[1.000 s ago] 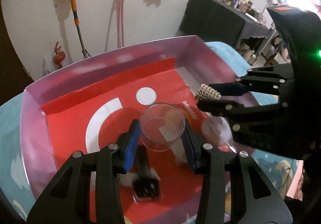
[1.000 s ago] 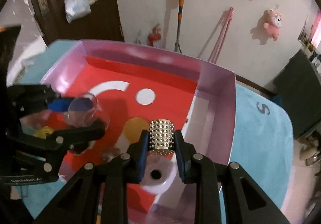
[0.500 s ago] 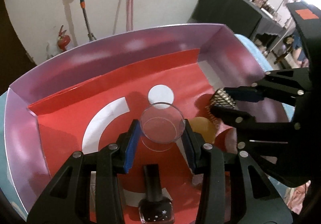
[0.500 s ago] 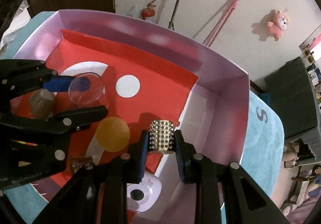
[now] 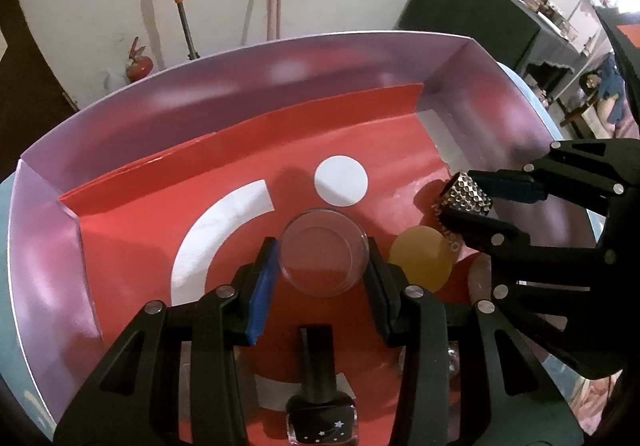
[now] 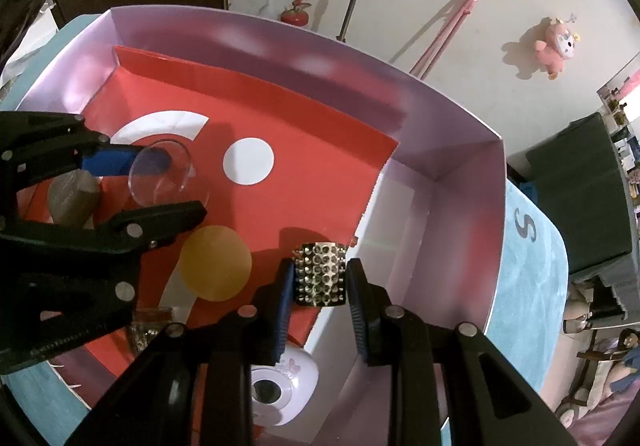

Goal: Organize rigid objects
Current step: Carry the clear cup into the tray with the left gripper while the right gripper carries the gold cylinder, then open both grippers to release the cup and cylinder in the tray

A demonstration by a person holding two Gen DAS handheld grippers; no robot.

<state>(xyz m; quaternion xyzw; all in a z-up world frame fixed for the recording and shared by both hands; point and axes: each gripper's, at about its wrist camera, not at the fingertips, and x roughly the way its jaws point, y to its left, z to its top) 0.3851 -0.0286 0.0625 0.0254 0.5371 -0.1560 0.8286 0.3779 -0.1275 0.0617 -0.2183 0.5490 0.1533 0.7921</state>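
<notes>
My left gripper [image 5: 323,266] is shut on a clear round glass cup [image 5: 324,252], held above the red floor of a pink-walled box [image 5: 120,118]. My right gripper [image 6: 320,278] is shut on a studded metallic cylinder [image 6: 320,274], held low inside the box near its right side. The studded cylinder also shows in the left wrist view [image 5: 466,196], and the glass cup shows in the right wrist view [image 6: 160,172]. Both grippers hang over the box interior, a short gap apart.
In the box lie an amber disc [image 5: 420,264], a black nail polish bottle [image 5: 320,386], a brown bottle [image 6: 74,198] and a white round device [image 6: 280,386]. The box sits on a light blue mat [image 6: 532,286]. A white wall stands behind it.
Both grippers have moved forward and lower over the box, still holding the cup and the studded cylinder. The amber disc and nail polish bottle have come into clear view.
</notes>
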